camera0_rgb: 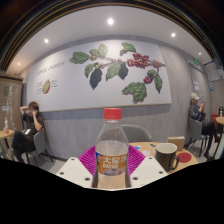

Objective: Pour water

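Bottle: clear plastic water bottle with a red screw cap and a red-and-white label (112, 150), upright, close in front of the camera, above a white table (72, 168).
Mat: round pink-purple woven mat (90, 157) showing at both sides of the bottle's lower body; looks to lie on the table behind or under the bottle, which of the two cannot be told.
Cup: dark brown ceramic mug with a handle (166, 156), just right of the bottle, beside the mat, apart from the bottle.
Gripper: fingers and pads hidden below the visible scene; how far open, and whether hold is had on the bottle, cannot be told.
Cap: seems still screwed on, so pouring likely not yet possible.
Fill: appears mostly full, liquid clear.
Handling, judged: fairly heavy for its size when full; thin walls likely to give under a hard squeeze; smooth plastic and glossy label possibly slippery.
Hold, judged: best around the labelled mid-body, where the wall is straight and the weight balanced; neck too narrow and too high for a steady tilt.
Risk: water sloshing and shifting the weight as the bottle tips toward the mug.
Surroundings: seated persons at tables well beyond; wall with a painted leafy branch and red berries (120, 62).
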`<state>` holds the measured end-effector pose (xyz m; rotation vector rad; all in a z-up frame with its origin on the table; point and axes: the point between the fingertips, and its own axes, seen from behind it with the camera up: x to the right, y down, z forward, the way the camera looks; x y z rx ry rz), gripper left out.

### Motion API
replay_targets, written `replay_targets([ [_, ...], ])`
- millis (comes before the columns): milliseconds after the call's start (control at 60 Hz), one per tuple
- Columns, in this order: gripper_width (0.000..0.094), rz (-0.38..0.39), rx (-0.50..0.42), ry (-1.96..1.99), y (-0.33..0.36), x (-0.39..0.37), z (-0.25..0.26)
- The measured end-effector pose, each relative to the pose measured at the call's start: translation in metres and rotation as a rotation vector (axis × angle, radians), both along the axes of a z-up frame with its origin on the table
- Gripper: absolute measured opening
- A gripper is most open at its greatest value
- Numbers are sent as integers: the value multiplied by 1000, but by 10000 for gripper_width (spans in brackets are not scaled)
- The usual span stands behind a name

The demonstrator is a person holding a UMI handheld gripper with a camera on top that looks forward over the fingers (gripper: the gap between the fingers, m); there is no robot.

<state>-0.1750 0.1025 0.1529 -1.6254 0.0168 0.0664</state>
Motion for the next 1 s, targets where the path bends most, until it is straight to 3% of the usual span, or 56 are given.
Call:
replay_targets([
  [83,326,32,39,-3,5,18,-5],
  [300,324,-5,54,417,39,38,1],
  [550,322,168,18,1268,88,80,13],
  [650,321,192,18,1496,93,88,21],
  [867,349,124,26,1902,83,102,28],
  [950,351,142,23,1966,68,112,12],
  [1000,353,118,43,1983,85,108,28],
])
